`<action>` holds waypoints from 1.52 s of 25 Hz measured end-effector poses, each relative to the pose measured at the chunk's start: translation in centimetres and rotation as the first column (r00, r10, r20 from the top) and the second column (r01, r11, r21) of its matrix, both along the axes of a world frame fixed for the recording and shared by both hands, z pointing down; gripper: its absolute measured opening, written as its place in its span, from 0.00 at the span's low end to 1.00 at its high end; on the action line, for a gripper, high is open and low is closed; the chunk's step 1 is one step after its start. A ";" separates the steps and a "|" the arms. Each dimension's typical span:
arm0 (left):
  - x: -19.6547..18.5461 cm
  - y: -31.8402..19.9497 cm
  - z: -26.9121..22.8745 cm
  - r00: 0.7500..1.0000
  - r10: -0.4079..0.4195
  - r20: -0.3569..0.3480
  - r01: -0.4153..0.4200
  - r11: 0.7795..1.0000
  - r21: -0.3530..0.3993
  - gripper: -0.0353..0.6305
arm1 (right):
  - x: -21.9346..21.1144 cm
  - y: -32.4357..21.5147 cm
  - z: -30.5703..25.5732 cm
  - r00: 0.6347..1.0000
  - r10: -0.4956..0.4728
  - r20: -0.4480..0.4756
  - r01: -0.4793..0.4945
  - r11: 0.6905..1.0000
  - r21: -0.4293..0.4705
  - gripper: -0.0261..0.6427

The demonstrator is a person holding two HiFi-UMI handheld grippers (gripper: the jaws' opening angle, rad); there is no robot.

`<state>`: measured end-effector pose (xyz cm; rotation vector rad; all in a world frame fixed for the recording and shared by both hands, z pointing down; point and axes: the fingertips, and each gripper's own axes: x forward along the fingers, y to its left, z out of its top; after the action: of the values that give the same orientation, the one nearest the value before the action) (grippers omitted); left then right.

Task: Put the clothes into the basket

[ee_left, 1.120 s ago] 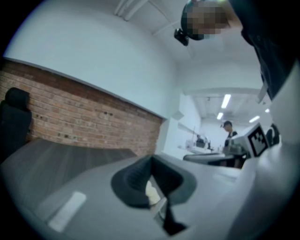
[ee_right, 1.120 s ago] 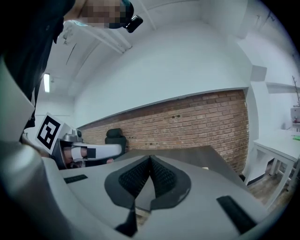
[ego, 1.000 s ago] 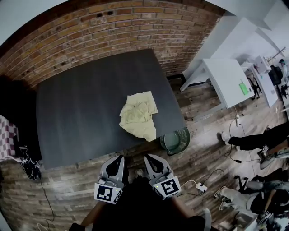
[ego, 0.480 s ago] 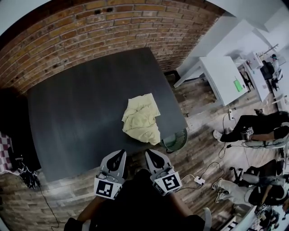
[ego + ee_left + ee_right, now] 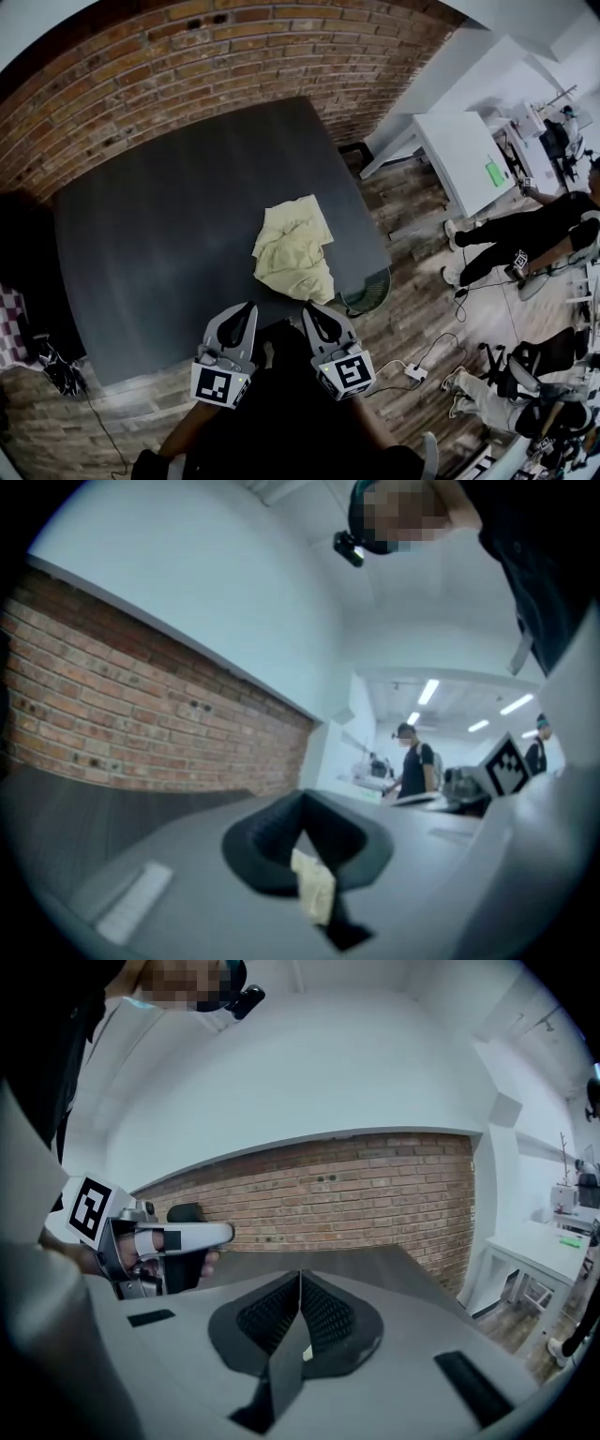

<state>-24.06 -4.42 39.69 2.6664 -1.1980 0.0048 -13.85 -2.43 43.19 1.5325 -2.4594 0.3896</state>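
A crumpled yellow cloth [image 5: 293, 251] lies on the dark desk [image 5: 169, 225] near its front right corner. The green basket [image 5: 368, 292] stands on the floor just beside that corner. Both tongs are held side by side at the desk's near edge, short of the cloth. The left tongs [image 5: 302, 808] and right tongs [image 5: 300, 1283] have their jaws pressed together and grip nothing.

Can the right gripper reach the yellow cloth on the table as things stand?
Probably yes. The yellow cloth lies near the front edge of the table, just ahead of the right gripper, with nothing between them. Its jaws are shut and must open first.
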 end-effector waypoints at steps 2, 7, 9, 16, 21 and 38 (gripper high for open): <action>0.4 -0.6 -0.3 1.000 -0.012 -0.002 0.012 1.000 0.002 0.06 | 0.3 -0.8 0.4 1.000 -0.008 -0.004 0.008 1.000 -0.010 0.05; 1.0 -2.1 -0.2 0.999 -0.035 0.015 0.035 0.999 -0.006 0.06 | 0.7 -2.5 1.5 0.999 -0.042 -0.015 0.042 0.999 -0.033 0.05; 1.2 -2.8 0.1 0.999 -0.038 0.021 0.038 0.999 -0.010 0.06 | 0.8 -3.0 2.1 0.998 -0.063 -0.031 0.062 0.997 -0.043 0.05; 2.6 -4.2 1.4 0.999 -0.042 0.033 0.043 0.998 -0.042 0.06 | 1.5 -4.5 5.1 0.994 -0.101 -0.041 0.095 0.987 -0.128 0.14; 3.7 -5.4 2.5 0.998 -0.030 0.048 0.034 0.996 -0.078 0.06 | 1.8 -5.7 7.7 0.987 -0.143 -0.070 0.127 0.971 -0.203 0.25; 5.8 -9.2 5.8 0.997 -0.033 0.064 0.043 0.985 -0.167 0.06 | 5.2 -8.9 19.3 0.974 -0.187 -0.130 0.093 0.848 -0.522 0.59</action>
<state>-18.29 -13.64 45.49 2.5130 -1.2089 0.1746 -8.67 -11.34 62.48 1.1017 -2.0798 0.7731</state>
